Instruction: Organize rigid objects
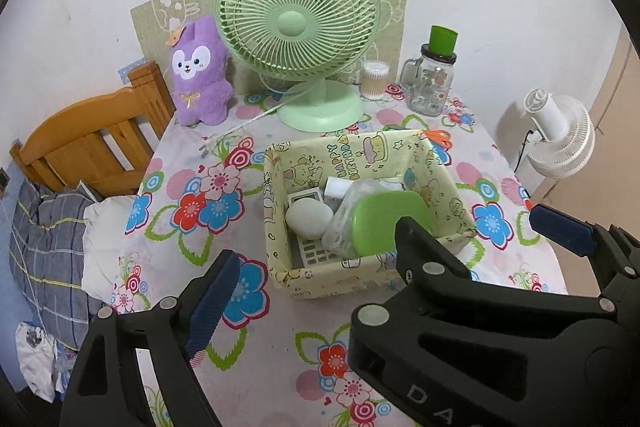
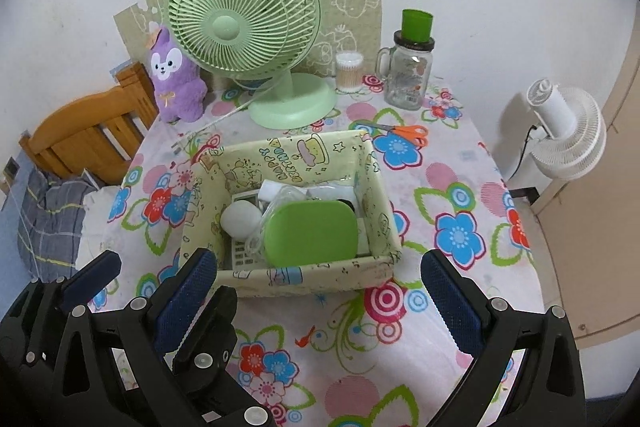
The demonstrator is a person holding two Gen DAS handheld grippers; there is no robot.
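While both tongs hang above the near part of the flowered table [image 2: 460, 163], the cream cartoon-printed box [image 2: 304, 273] sits just beyond their tips, at the middle of the cloth. The right gripper [image 2: 320, 291] has its blue pads spread wide, one to either side of the box's near wall, with nothing between them. The left gripper [image 1: 312, 267] is likewise spread and empty; in its own view its left pad lies over the tablecloth beside the box's near-left corner, while its right finger crosses in front of the box's near-right corner. In the right wrist view the left gripper shows at the lower left, overlapping the right gripper's left finger. Inside the box, a green rounded case [image 2: 310, 233] lies on top, a white egg-shaped thing [image 2: 240, 221] to its left, and crumpled clear plastic [image 1: 344, 211] between them. Beneath them a keypad device [image 1: 314, 255] is mostly covered, and the white items at the back are too hidden to identify. Orange-handled scissors [image 2: 404, 130] lie on the table beyond the box's far-right corner, half cut off by its rim in the left view.
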